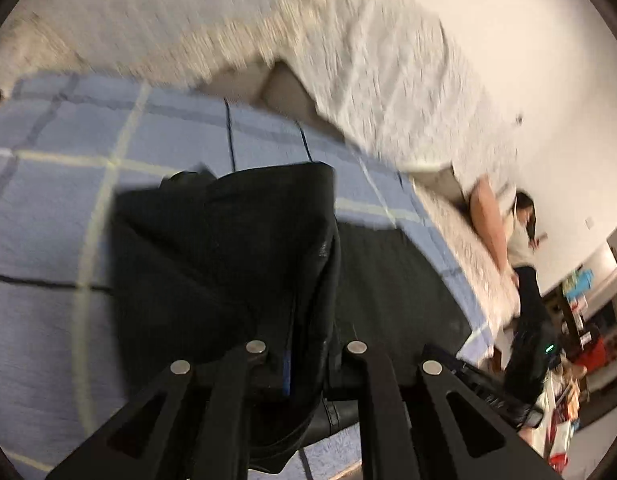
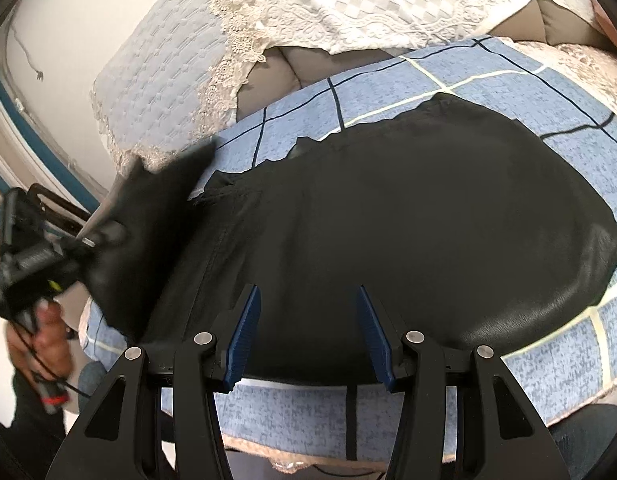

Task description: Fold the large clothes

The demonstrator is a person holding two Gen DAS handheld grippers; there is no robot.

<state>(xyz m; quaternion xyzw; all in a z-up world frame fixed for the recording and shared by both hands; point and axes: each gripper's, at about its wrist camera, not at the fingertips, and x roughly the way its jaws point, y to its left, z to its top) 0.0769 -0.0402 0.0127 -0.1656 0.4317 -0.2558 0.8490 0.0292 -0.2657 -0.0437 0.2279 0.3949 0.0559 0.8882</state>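
Right wrist view: the black garment (image 2: 408, 216) lies spread on the blue checked cover (image 2: 488, 80) of the sofa, its long axis running left to right, directly beyond the right tongs (image 2: 308, 336), which stand half open and empty over its near edge. The left tongs (image 2: 108, 236), clamped on the garment's left end, have it lifted; the fold probably travels rightward.
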